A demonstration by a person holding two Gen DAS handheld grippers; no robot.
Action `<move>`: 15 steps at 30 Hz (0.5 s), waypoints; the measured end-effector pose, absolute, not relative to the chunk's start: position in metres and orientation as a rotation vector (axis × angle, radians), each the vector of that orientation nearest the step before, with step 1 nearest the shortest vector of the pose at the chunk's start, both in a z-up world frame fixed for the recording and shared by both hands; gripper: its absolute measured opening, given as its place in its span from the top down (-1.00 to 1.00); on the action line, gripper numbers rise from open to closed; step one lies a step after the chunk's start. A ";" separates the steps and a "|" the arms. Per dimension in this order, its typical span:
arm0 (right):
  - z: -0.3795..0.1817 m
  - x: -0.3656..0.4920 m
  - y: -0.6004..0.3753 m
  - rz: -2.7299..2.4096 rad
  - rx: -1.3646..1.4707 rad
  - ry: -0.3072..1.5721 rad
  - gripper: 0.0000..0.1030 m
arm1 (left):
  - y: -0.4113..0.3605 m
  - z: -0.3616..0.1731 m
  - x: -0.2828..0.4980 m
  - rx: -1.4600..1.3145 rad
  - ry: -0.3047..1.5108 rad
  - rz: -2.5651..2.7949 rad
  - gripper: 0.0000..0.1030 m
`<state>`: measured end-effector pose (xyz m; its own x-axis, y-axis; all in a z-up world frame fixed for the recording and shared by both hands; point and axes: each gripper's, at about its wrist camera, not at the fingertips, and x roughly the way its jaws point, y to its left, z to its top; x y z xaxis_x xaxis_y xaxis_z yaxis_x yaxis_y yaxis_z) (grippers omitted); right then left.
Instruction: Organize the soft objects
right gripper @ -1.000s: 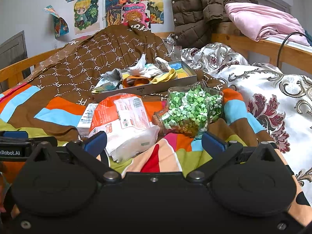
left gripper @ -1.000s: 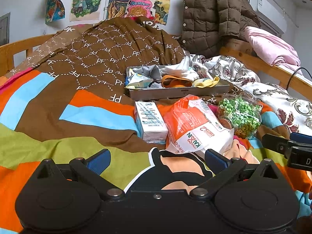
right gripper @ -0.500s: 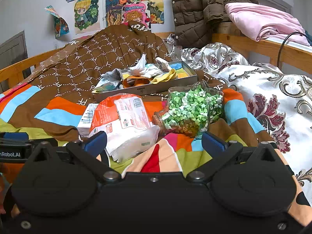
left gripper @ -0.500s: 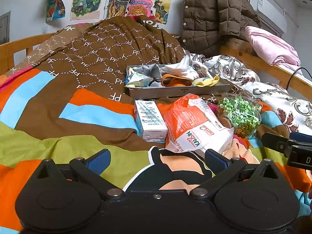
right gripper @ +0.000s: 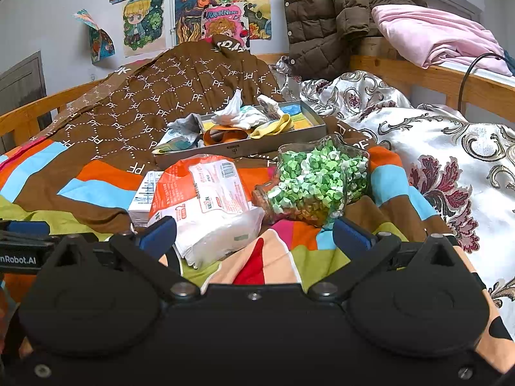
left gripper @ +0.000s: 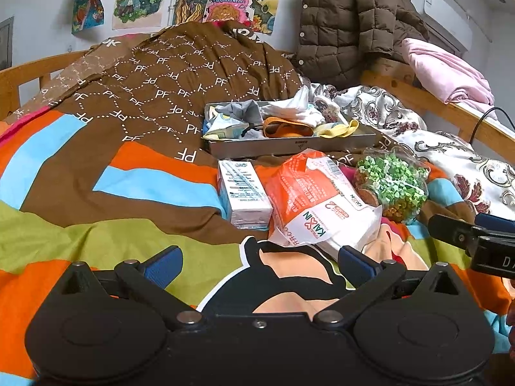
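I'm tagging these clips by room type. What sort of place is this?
Most likely a bedroom, on a bed: a patchwork quilt covers the surface, a wooden bed rail runs alongside, and cartoon posters hang on the wall.

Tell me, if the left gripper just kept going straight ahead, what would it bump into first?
Probably the orange tissue pack, which lies just ahead of the open left gripper, a little right of centre. The white carton sits beside it. Depth is hard to judge here.

From where I sit, the tissue pack (left gripper: 318, 202) is my landmark: carton (left gripper: 243, 193) touching its left, jar (left gripper: 391, 185) just right, tray (left gripper: 289, 143) behind holding crumpled cloths (left gripper: 289, 117), all on the quilt (left gripper: 96, 193).
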<state>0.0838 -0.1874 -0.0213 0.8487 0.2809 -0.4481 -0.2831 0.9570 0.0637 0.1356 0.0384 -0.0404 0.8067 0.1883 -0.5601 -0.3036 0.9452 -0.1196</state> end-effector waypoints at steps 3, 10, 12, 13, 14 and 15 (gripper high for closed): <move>-0.021 0.084 -0.187 0.297 -0.005 0.472 -0.99 | 0.038 -0.040 0.136 -0.217 0.575 0.259 -0.99; -0.022 0.084 -0.186 0.299 -0.005 0.473 -0.99 | 0.037 -0.040 0.138 -0.200 0.596 0.257 -0.99; -0.021 0.084 -0.186 0.301 -0.005 0.474 -0.99 | 0.037 -0.040 0.138 -0.199 0.597 0.260 -0.99; -0.021 0.084 -0.185 0.302 -0.005 0.474 -0.99 | 0.037 -0.040 0.139 -0.196 0.597 0.261 -0.99; -0.021 0.084 -0.185 0.304 -0.005 0.474 -0.99 | 0.036 -0.040 0.139 -0.194 0.597 0.261 -0.99; -0.021 0.084 -0.185 0.305 -0.005 0.474 -0.99 | 0.037 -0.040 0.139 -0.192 0.596 0.260 -0.99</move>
<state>0.0845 -0.1847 -0.0211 0.8454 0.2882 -0.4498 -0.2903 0.9547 0.0660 0.1387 0.0367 -0.0396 0.7963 0.1857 -0.5758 -0.2960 0.9496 -0.1030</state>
